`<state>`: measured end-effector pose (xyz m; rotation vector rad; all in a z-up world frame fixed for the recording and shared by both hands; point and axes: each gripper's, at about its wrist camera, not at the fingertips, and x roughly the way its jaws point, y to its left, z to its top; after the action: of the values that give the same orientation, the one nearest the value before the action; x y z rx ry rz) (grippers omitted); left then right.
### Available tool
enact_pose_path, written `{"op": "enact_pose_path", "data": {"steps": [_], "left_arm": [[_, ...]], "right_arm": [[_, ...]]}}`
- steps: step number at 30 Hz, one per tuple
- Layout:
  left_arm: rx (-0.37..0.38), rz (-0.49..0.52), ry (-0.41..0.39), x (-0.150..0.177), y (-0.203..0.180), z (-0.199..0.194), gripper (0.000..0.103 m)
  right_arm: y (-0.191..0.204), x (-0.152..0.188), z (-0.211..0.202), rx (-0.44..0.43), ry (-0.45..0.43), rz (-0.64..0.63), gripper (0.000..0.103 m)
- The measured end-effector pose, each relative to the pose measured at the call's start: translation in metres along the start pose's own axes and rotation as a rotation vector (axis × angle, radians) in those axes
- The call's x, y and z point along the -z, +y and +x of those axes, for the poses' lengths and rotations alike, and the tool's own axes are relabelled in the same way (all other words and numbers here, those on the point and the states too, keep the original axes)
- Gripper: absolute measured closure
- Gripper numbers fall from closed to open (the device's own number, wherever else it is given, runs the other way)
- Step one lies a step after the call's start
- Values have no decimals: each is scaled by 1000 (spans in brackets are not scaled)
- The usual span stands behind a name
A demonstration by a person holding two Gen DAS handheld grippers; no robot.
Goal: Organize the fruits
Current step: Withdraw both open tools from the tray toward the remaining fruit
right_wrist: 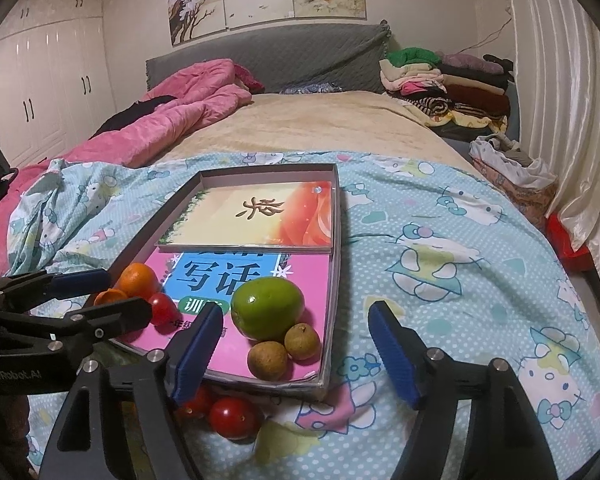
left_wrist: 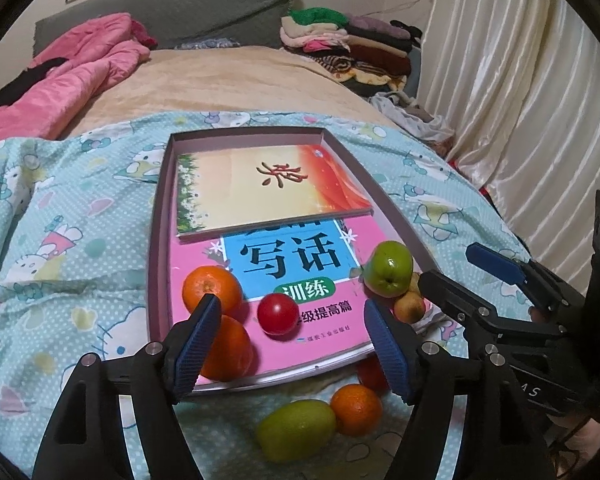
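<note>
Bedspread (left_wrist: 60, 184) bears tray (left_wrist: 156, 264); red tomato (left_wrist: 277, 314) lies between released left gripper (left_wrist: 292, 344) fingers, untouched.

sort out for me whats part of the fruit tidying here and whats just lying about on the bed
Part of the job:
- shallow box
- oranges, red tomato, green fruit, two small brown fruits, all in the box
- green fruit, orange, red tomatoes, loose on the sheet

Lying about:
- two books lining the box
- pink quilt
- folded clothes
</note>
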<state>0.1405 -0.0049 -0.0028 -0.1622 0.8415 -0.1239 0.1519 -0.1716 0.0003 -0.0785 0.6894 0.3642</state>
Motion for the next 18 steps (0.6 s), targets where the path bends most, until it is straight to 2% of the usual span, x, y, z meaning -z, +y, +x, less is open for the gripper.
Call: {"op": "enact_pose_path", "data": {"steps": [18], "left_arm": [[-17, -57, -42, -3, 23, -22, 27]], "right_arm": [[-3, -8, -24, -37, -119, 32, 18]]}}
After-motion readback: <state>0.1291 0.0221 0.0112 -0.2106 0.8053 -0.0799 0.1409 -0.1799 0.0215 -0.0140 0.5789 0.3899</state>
